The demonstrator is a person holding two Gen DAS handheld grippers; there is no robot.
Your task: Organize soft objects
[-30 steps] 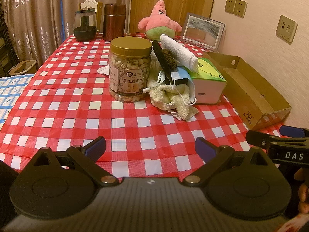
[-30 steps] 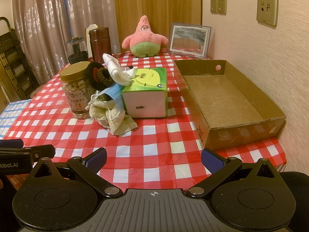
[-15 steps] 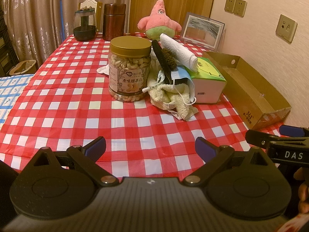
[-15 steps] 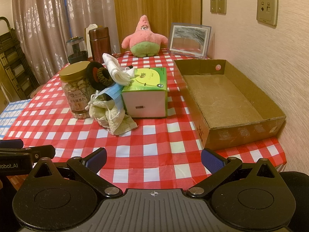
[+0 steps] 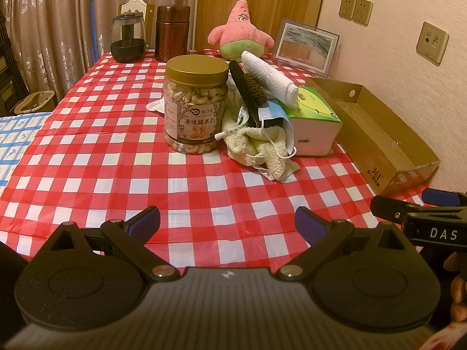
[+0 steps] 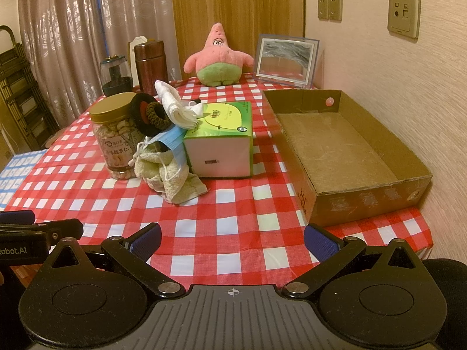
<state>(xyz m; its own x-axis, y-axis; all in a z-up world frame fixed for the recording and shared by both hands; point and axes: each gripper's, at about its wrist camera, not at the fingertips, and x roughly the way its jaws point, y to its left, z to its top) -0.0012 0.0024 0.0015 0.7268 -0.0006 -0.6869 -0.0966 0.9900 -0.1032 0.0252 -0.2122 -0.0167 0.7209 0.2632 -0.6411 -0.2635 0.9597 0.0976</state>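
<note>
Both grippers, left (image 5: 227, 223) and right (image 6: 232, 239), hang released and empty; soft pile (image 6: 170, 172) ahead, box (image 6: 344, 157) ahead-right, ready to receive it.

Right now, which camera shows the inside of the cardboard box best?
The right wrist view: it looks down into the cardboard box and shows its bare floor. The left wrist view catches the same box at a shallow angle, mostly walls, with its floor only partly visible.
</note>
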